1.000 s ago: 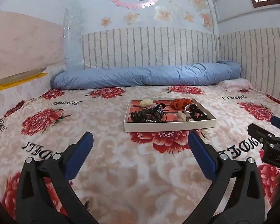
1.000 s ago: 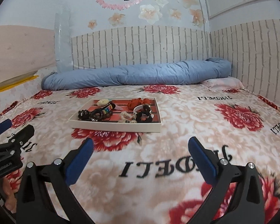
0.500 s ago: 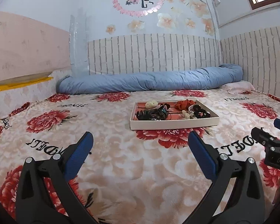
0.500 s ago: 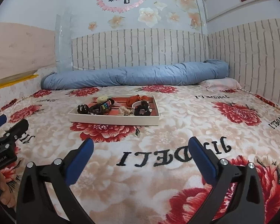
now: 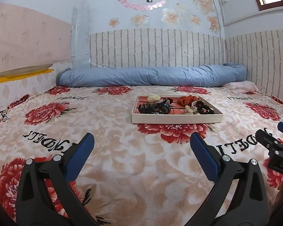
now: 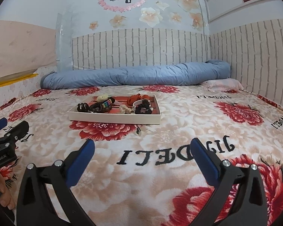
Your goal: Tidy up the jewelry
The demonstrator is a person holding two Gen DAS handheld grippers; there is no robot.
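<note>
A shallow white tray (image 5: 176,120) with a red lining lies on the flowered bedspread and holds several pieces of jewelry and hair ties: dark bracelets (image 5: 153,108), an orange scrunchie (image 5: 186,99), a cream oval piece (image 5: 153,98) and a black scrunchie (image 5: 204,109). The tray also shows in the right wrist view (image 6: 114,118). My left gripper (image 5: 141,146) is open and empty, well short of the tray. My right gripper (image 6: 141,148) is open and empty, in front of and to the right of the tray.
A rolled blue quilt (image 5: 151,76) lies along the back wall. A pink pillow (image 5: 242,85) sits at the back right. Walls close off the back and right sides. The flowered bedspread (image 5: 103,131) stretches between the grippers and the tray.
Both grippers have tilted upward and drawn a little nearer the bed surface, so the tray sits lower and flatter in view. Both stay open.
</note>
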